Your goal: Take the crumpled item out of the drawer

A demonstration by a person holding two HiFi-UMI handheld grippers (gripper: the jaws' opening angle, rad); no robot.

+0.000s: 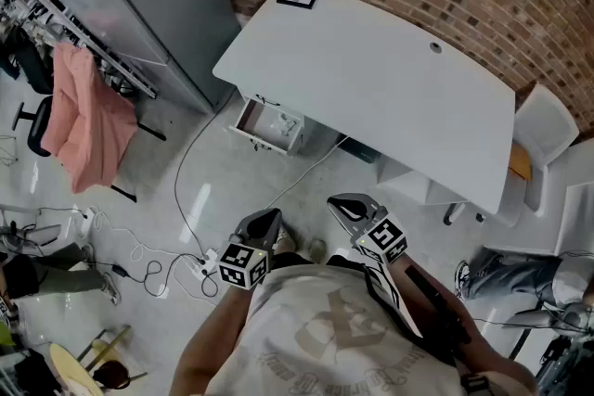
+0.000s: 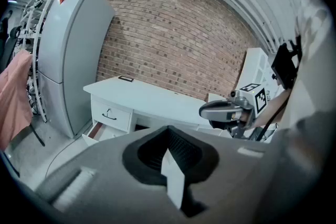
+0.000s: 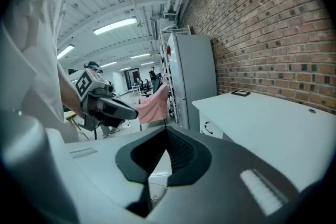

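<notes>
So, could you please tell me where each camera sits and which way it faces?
Head view: on the person's head, looking steeply down at the white desk and open drawer; shows shirt, left gripper, right gripper.
Left gripper view: on the left gripper, along its shut fingers toward desk and brick wall; shows the right gripper and shirt.
Right gripper view: on the right gripper, along its shut fingers toward the grey cabinet; shows the left gripper.
Shared: head and left gripper views both show the drawer.
</notes>
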